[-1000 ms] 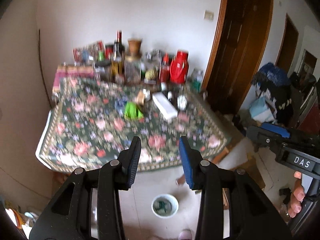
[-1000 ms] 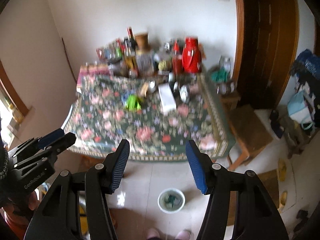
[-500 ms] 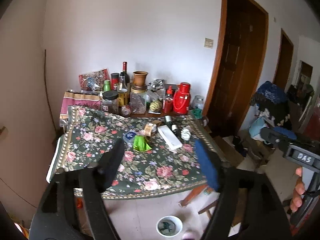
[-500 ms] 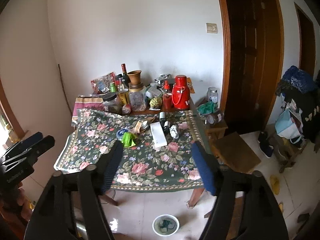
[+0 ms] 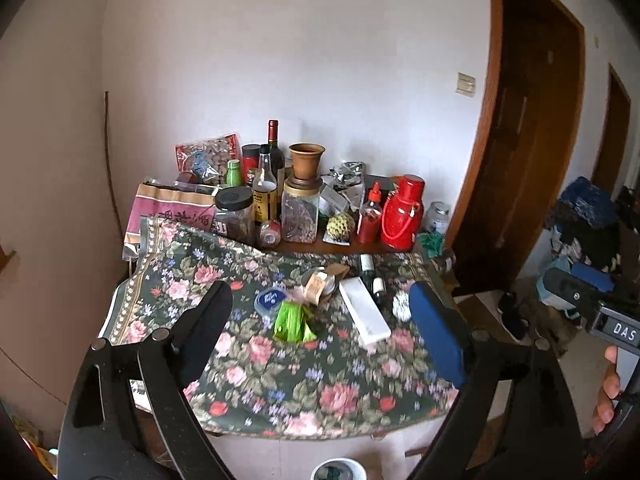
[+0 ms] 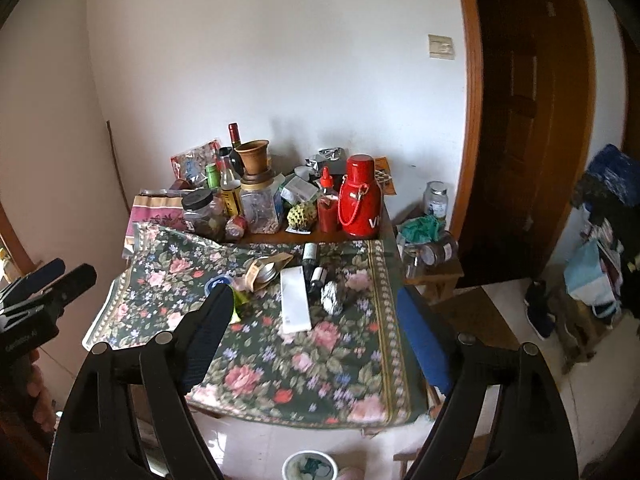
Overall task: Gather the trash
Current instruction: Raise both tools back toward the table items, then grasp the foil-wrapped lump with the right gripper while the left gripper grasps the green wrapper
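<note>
The left black two-finger gripper (image 5: 320, 320) fills the lower part of its own view, released, its 2 fingers spread wide with nothing between them. The right black two-finger gripper (image 6: 316, 316) sits the same way in the lower part of its view, also released and empty. Both hang in front of the near edge of the table covered by a dark green floral cloth (image 5: 280, 384), which lies across the middle of each frame.

The trash lies near the centre of the cloth: a crumpled bright green wrapper (image 5: 292, 322), and just above it a round blue-lidded tin (image 5: 270, 300) and a tan paper wrap with a round metal lid (image 5: 320, 286). Right of these lies a long flat white box (image 5: 364, 312), with a small crumpled white-and-grey wad (image 6: 334, 296) beside its right edge and 2 small dark bottles (image 6: 312, 266) touching its upper right side.

Along the far edge, against the white wall, stand jars, bottles, a brown clay pot (image 5: 306, 160) and a red thermos flask with a handle (image 5: 402, 216). At the bottom centre, a white bowl-like bin on the tiled floor (image 6: 310, 466) is partly cut off by the frame.
</note>
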{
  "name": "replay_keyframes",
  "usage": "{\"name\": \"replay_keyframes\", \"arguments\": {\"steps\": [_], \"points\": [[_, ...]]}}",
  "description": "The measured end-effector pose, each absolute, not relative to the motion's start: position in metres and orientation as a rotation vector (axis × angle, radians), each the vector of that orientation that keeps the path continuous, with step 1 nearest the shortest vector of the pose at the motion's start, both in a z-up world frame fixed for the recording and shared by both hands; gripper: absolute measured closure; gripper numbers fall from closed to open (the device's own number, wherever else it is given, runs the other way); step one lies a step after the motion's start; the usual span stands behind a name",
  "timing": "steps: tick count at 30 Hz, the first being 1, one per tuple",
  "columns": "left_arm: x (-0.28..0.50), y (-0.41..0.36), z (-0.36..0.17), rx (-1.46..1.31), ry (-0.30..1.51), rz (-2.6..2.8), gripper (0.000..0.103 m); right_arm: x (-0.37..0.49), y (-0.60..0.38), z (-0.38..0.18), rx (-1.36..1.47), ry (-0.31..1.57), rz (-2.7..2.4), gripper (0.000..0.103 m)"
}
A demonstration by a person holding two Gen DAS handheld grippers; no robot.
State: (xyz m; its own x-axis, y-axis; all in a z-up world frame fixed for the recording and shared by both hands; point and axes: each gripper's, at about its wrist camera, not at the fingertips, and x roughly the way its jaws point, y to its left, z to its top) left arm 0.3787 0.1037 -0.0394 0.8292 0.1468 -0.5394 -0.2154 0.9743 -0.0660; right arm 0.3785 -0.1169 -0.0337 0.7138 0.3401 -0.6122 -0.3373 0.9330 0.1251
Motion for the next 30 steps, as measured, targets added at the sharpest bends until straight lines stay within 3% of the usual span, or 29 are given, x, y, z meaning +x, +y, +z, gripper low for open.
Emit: {"name": "replay_keyframes", "arguments": {"steps": [15, 30], "points": [[0.471, 0.115, -0.071, -0.192, 0.647, 0.359, 0.013, 0.488, -0.123, -0.065, -0.038, 0.791, 0.493, 0.022], [0.567, 0.191, -0.181, -0.186, 0.913, 0.232, 0.013, 0.549, -0.084, -0.152, 0.007, 1.051, 0.335, 0.022]]}}
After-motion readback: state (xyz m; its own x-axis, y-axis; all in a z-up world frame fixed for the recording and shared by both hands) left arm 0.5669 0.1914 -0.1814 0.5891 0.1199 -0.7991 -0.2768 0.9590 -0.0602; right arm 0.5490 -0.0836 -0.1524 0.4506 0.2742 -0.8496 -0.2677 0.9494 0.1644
